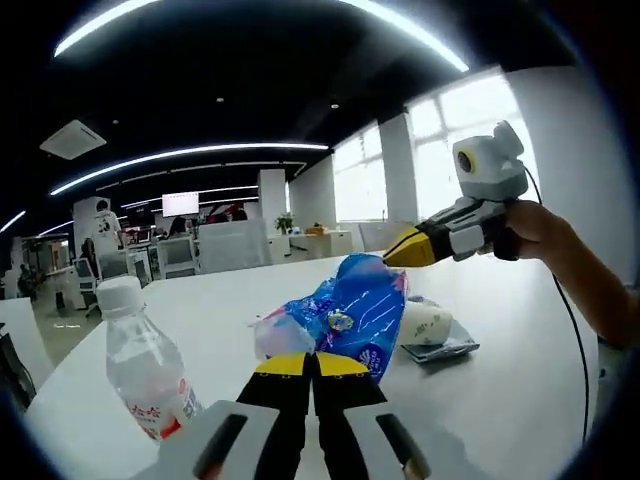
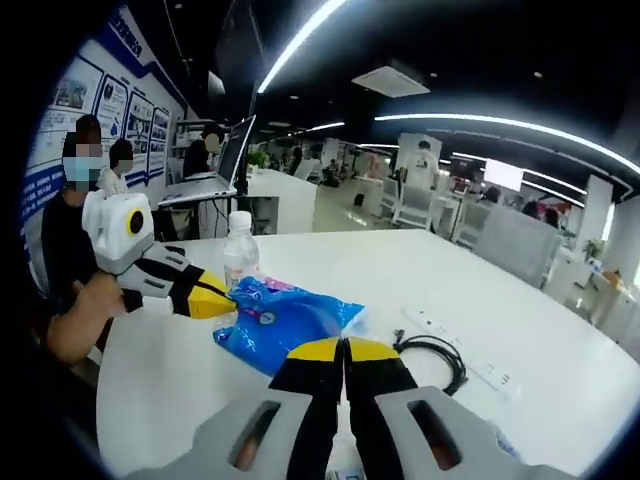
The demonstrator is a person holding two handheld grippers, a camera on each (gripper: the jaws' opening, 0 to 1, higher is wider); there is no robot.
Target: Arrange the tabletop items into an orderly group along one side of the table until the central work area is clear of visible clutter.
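A blue plastic snack bag [image 1: 355, 310] [image 2: 280, 320] lies in the middle of the white table [image 1: 500, 400]. My left gripper [image 1: 315, 362] is shut, its yellow tips against the bag's near edge. It enters the right gripper view from the left, where the left gripper [image 2: 222, 297] touches the bag's far end. My right gripper [image 2: 343, 348] is also shut at the bag's edge. In the left gripper view the right gripper [image 1: 390, 260] meets the bag's top corner. Whether either one pinches the film is unclear. A clear water bottle [image 1: 145, 365] [image 2: 240, 250] stands upright beside the bag.
A white roll [image 1: 425, 322] rests on a flat grey packet [image 1: 445, 348] behind the bag. A coiled black cable [image 2: 435, 355] and a white power strip [image 2: 470, 352] lie to the right. People sit by a laptop [image 2: 215, 180] at the far desk.
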